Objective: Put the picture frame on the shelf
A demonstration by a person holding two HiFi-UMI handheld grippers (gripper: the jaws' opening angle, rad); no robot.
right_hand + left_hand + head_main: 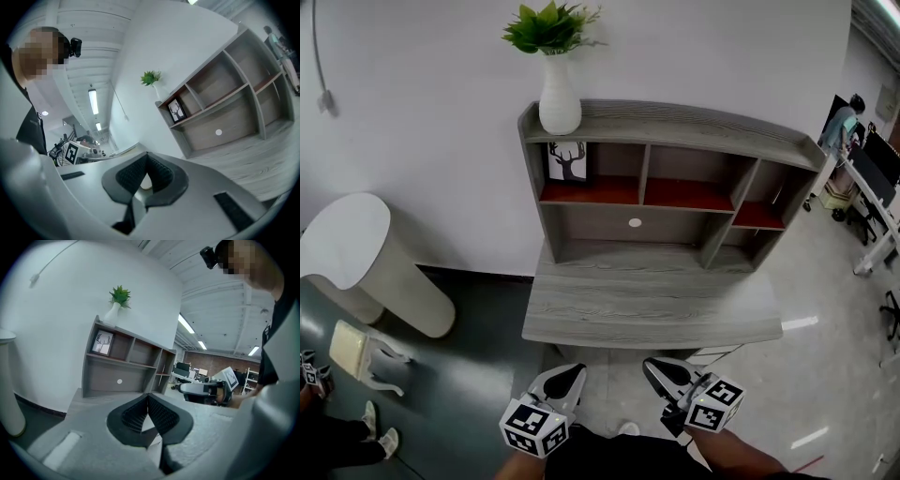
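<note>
Frame placement reads as done. The picture frame (567, 161) stands upright in the far-left upper compartment of the shelf unit (675, 127). That is well ahead of and above both grippers, w/ no gripper near it.

Gripper state:
- Left gripper (565, 380): jaws together, pads meeting at the tips, nothing between.
- Right gripper (654, 367): likewise closed and empty.
- Both sit side by side just short of the front edge of the desk top (647, 305), tips aimed toward the shelf.

Step in hand, by judgement: final check and clear-out.
- Keep jaws closed and both grippers on the near side of the desk edge; no reason to reach in again.
- Check frame pos. from here. The base should sit fully on the red shelf board, not over the lip. It looks square to the compartment; whether it leans on the back wall can't be told.
- If correction is needed, go in w/ one gripper only, straight at compartment height. Nudge the frame's lower edge, not its top.

Surroundings:
- Vase (560, 98) w/ plant (548, 26) stands on the top board, directly over the frame's compartment. It is the main tip-over risk on any re-entry from above.
- White round table (356, 244) and small stool (361, 352) are off to the left of the left gripper, outside the path.
- A person (844, 122) is far off to the right, beyond the right gripper.
- Only the desk top lies between the grippers and the shelf.
</note>
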